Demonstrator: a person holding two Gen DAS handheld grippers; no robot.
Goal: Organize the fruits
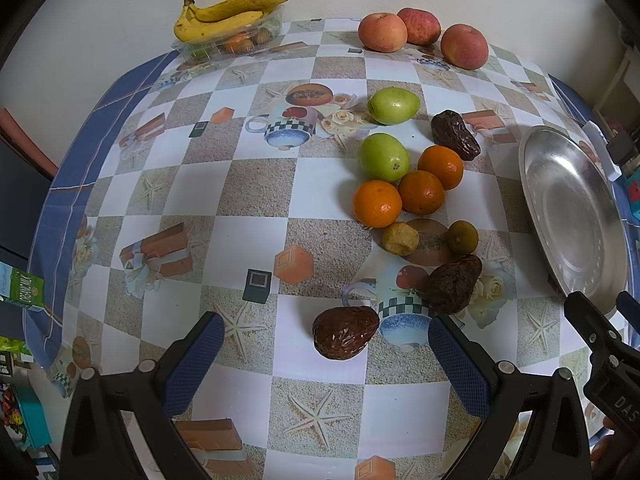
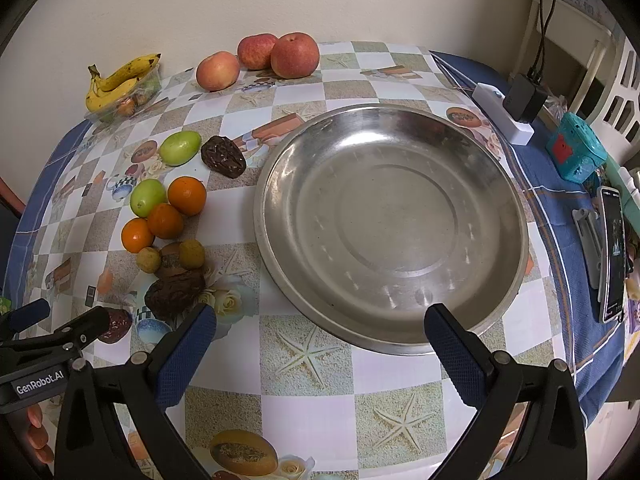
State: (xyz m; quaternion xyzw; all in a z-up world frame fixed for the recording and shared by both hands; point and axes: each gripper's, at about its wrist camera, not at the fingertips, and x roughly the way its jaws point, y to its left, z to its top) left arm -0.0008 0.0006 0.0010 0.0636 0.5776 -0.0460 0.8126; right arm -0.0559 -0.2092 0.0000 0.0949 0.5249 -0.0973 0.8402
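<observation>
My left gripper (image 1: 326,334) hangs open above the table, and a dark brown wrinkled fruit (image 1: 345,332) lies between its fingers without touching them. A second brown fruit (image 1: 454,282) lies just beyond, then two small yellowish fruits (image 1: 400,238), three oranges (image 1: 378,203), two green fruits (image 1: 383,157) and a third dark one (image 1: 456,134). Three apples (image 1: 382,32) stand at the far edge. My right gripper (image 2: 320,330) is open over the near rim of the empty steel bowl (image 2: 392,224). The same fruit cluster (image 2: 164,220) lies left of the bowl.
Bananas (image 1: 224,14) lie on a clear plastic tray (image 1: 200,50) of small fruit at the far left. A white power strip with a black plug (image 2: 516,108), a teal box (image 2: 574,152) and a phone on a stand (image 2: 612,252) line the table's right edge.
</observation>
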